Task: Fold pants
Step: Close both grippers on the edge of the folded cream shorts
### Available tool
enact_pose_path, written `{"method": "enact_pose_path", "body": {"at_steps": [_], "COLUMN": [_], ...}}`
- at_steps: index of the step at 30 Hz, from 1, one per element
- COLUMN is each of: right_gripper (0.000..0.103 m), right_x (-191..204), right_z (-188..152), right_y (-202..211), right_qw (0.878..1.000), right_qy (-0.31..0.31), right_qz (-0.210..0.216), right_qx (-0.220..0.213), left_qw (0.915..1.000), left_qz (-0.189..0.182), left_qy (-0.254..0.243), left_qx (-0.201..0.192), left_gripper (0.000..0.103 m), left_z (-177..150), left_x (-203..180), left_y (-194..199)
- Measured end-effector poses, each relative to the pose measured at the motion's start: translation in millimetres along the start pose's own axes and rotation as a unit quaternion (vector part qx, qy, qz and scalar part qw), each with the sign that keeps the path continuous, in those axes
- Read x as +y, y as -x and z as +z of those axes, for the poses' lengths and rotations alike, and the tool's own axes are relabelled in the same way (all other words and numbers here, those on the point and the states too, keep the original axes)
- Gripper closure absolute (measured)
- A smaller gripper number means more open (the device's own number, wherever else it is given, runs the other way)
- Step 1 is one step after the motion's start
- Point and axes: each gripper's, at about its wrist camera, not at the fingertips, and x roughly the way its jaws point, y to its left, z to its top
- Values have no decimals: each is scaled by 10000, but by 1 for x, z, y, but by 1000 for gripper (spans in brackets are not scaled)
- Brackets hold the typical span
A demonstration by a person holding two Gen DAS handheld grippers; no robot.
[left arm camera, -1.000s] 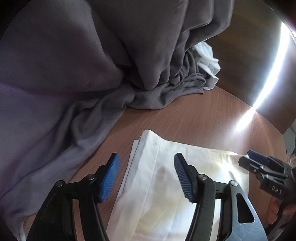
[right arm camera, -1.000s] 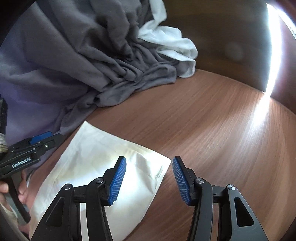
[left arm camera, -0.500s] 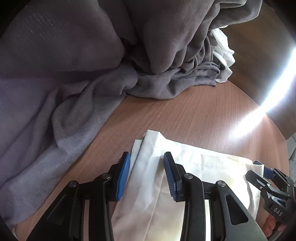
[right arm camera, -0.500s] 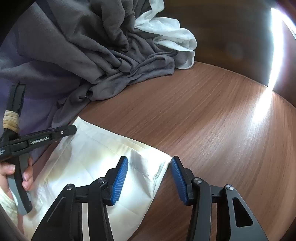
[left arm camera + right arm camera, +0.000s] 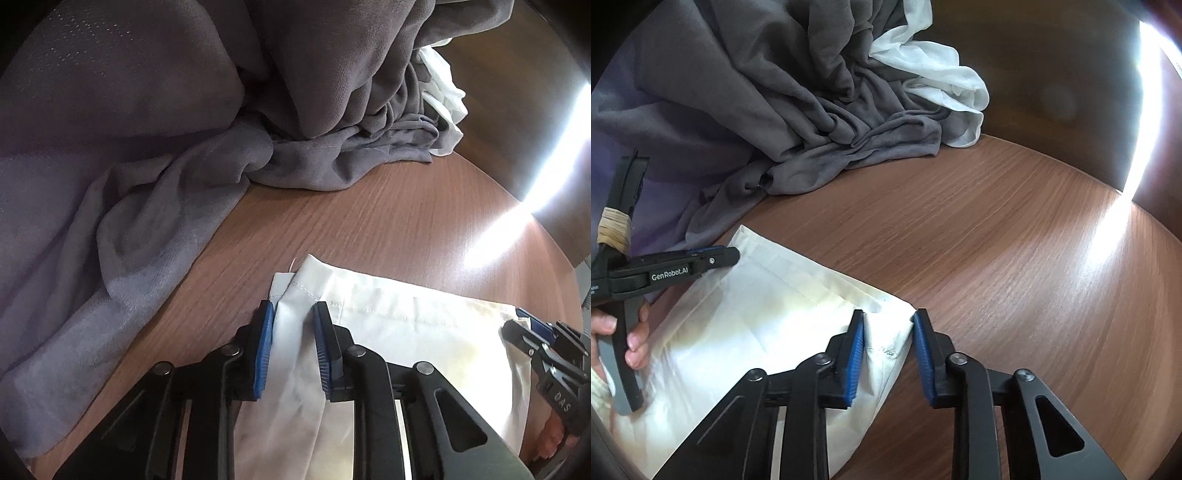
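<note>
White pants (image 5: 424, 332) (image 5: 757, 325) lie folded flat on a brown wooden table (image 5: 369, 221) (image 5: 997, 240). My left gripper (image 5: 293, 308) points down over their far left corner. Its jaws are closing, with a raised fold of the white cloth between the blue pads. My right gripper (image 5: 888, 315) straddles the far right corner. Its jaws are closing too, with the hem between the pads and the right pad just off the cloth's edge. Each gripper also shows in the other's view: the left gripper (image 5: 701, 260) and the right gripper (image 5: 532, 328).
A big heap of grey cloth (image 5: 147, 147) (image 5: 775, 92) fills the far left of the table and comes close to the pants' left corner. A crumpled white garment (image 5: 942, 81) (image 5: 443, 88) lies behind it. A person's hand (image 5: 631, 332) holds the left gripper's handle.
Both grippers' jaws have narrowed around the pants' far corners. The left gripper has dropped lower onto the left corner, and a fold of cloth has risen between its pads.
</note>
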Motion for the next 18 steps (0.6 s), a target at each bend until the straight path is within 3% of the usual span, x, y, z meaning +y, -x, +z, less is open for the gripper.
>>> {"method": "enact_pose_path", "body": {"at_steps": [4,6,8,11,13,18], "right_gripper": [87,88,88,88,88,89], "right_x": [2,3,3,4,3,3], "right_z": [1,1,1,1,2,2], "right_y": [-1,-1,0,-1,-1,-1], "right_qw": [10000,10000,10000,10000,10000,9999], "right_qy": [45,69,47,48,73,81], "right_qz": [30,34,66,54,46,58], "right_qx": [28,41,36,34,38,50], "left_qw": [10000,9996,9987,9991,9996,9995], "left_qz": [3,162,366,255,151,-198], "left_qy": [-44,-235,-340,-308,-228,-191], "left_qx": [14,86,122,122,119,155], "left_gripper": [86,81,69,67,71,93], "left_z": [0,3,5,9,8,11], "left_x": [0,-5,-6,-6,-5,-7], "left_y": [-1,-3,-4,-8,-9,-11]}}
